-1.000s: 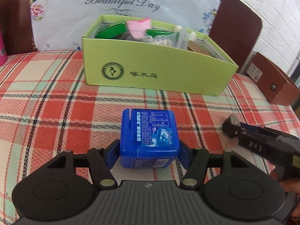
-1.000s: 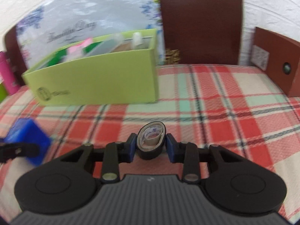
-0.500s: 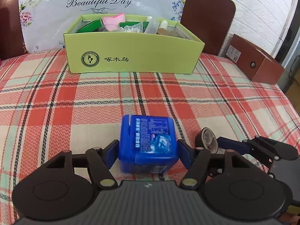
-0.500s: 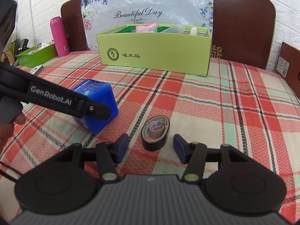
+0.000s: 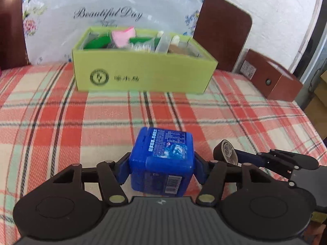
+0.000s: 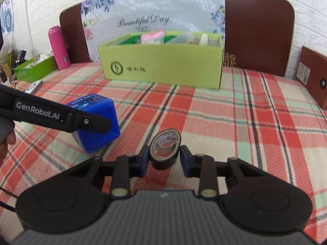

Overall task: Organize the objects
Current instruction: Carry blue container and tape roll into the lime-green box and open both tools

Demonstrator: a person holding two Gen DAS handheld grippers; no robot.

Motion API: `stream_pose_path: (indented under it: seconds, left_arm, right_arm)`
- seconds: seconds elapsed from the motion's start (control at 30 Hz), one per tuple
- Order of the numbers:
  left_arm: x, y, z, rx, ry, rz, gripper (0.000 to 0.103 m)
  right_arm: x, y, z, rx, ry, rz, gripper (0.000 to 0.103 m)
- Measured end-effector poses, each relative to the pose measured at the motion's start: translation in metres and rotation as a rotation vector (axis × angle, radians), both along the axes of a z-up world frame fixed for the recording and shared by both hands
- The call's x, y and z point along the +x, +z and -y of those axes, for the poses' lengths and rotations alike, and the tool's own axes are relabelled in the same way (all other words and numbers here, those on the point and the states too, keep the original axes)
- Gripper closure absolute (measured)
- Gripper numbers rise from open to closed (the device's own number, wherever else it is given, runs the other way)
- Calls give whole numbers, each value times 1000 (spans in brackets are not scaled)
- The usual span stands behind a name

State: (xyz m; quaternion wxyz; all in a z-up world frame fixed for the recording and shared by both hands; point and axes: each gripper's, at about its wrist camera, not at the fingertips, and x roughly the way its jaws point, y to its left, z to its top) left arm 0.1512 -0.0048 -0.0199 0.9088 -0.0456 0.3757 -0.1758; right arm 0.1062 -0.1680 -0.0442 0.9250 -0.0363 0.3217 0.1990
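Note:
My left gripper [image 5: 162, 168] is shut on a blue plastic box [image 5: 163, 159] with a printed label and holds it above the plaid cloth. The box also shows in the right wrist view [image 6: 98, 126], clamped by the left gripper's finger [image 6: 90, 121]. My right gripper [image 6: 165, 156] is shut on a black tape roll [image 6: 165, 150]. The roll also shows in the left wrist view [image 5: 225, 152], to the right of the box. The green cardboard box [image 5: 143, 75] [image 6: 163, 69] with several items inside stands ahead at the back.
The red plaid cloth [image 5: 61, 122] covers the bed. A brown headboard [image 6: 257, 30] and a flowered plastic bag [image 6: 153, 14] stand behind the green box. A brown wooden case [image 5: 271, 77] is at the right. A pink flask [image 6: 58, 47] and a green tray [image 6: 34, 69] are at the far left.
My right gripper has closed on the tape roll, which stood between open fingers half a second ago. Both grippers have lifted and moved forward with their loads.

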Motion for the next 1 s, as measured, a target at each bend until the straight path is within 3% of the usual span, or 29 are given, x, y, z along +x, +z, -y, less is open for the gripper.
stream_pose_path:
  seconds: [0.27, 0.5, 0.67, 0.83, 0.87, 0.9, 0.93, 1.0]
  left_arm:
    - [32, 70, 1, -11, -19, 173, 43]
    - [93, 114, 3, -64, 21, 264, 43]
    - [147, 117, 8, -78, 72, 275, 43]
    - [191, 92, 13, -34, 122, 267, 42]
    - [195, 84, 12, -30, 129, 271, 37]
    - [198, 76, 9, -25, 142, 258, 23]
    - [200, 69, 6, -24, 165, 237, 18]
    - [198, 59, -3, -43, 204, 207, 18]
  right_arm:
    - [38, 55, 1, 35, 1, 161, 72]
    - [94, 80, -4, 40, -28, 257, 72]
    - [145, 84, -7, 44, -64, 292, 72]
    - [191, 65, -17, 4, -74, 270, 70]
    - [198, 58, -21, -28, -57, 254, 56]
    - [201, 50, -23, -56, -46, 240, 37]
    - [199, 44, -25, -75, -43, 241, 30]
    - [190, 34, -23, -88, -40, 283, 9]
